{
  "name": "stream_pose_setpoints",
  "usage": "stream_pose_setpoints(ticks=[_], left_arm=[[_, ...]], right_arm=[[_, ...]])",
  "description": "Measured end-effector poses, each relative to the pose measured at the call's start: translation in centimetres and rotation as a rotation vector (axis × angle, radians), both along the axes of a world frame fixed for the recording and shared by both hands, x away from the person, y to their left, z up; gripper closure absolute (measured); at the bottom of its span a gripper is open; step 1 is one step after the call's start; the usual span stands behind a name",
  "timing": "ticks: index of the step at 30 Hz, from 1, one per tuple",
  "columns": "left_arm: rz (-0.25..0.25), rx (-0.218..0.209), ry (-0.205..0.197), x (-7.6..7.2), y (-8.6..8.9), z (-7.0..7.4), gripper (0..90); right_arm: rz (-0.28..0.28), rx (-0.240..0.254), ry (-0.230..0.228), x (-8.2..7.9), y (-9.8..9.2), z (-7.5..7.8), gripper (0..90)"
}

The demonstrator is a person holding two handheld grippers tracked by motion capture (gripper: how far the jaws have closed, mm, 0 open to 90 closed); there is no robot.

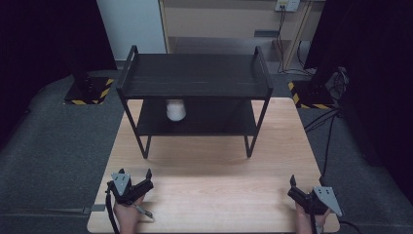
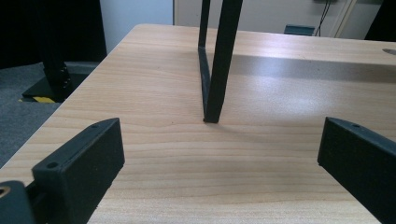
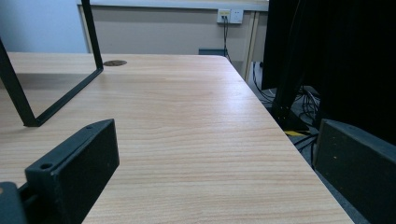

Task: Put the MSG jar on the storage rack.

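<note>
1. A white cup (image 1: pixel 176 109) stands on the lower shelf of a black rack (image 1: pixel 195 75), toward that shelf's left half and partly hidden under the top shelf in the high view.
2. The rack sits on the far half of a wooden table (image 1: pixel 209 185). It has two dark shelves, raised rails at both ends of the top shelf, and thin black legs resting on the tabletop.
3. The left gripper (image 1: pixel 134 176) is at the near left corner of the table, well apart from the rack. Its jaws are spread wide with nothing between them. A hand (image 1: pixel 127 214) holds it from below.
4. In the left gripper view, the two black jaws stand far apart over bare wood, and the rack's near left leg (image 2: pixel 219 60) stands on the table ahead between them.
5. The right gripper (image 1: pixel 307 183) is at the near right corner, also well apart from the rack, jaws spread and empty.
6. In the right gripper view, the jaws frame the table's right edge. The rack's right foot bar (image 3: pixel 60 100) lies on the wood at the left.
7. Beyond the table are grey floor, cables (image 1: pixel 326 122) and a wall socket (image 3: pixel 231 16).
</note>
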State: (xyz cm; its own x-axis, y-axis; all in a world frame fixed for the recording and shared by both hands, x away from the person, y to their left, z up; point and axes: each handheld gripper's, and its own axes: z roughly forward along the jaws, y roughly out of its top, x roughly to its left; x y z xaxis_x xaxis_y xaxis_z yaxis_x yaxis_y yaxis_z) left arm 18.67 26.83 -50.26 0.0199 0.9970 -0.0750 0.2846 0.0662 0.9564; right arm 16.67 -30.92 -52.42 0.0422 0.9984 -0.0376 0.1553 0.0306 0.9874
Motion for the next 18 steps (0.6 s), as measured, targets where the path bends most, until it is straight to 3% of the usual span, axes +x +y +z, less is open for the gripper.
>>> stream_pose_setpoints(ticks=[18], left_arm=[[0.011, -0.004, 0.022, 0.16, -0.14, 0.27, 0.0]], right_arm=[[0.005, 0.004, -0.008, -0.13, -0.10, -0.12, 0.5]])
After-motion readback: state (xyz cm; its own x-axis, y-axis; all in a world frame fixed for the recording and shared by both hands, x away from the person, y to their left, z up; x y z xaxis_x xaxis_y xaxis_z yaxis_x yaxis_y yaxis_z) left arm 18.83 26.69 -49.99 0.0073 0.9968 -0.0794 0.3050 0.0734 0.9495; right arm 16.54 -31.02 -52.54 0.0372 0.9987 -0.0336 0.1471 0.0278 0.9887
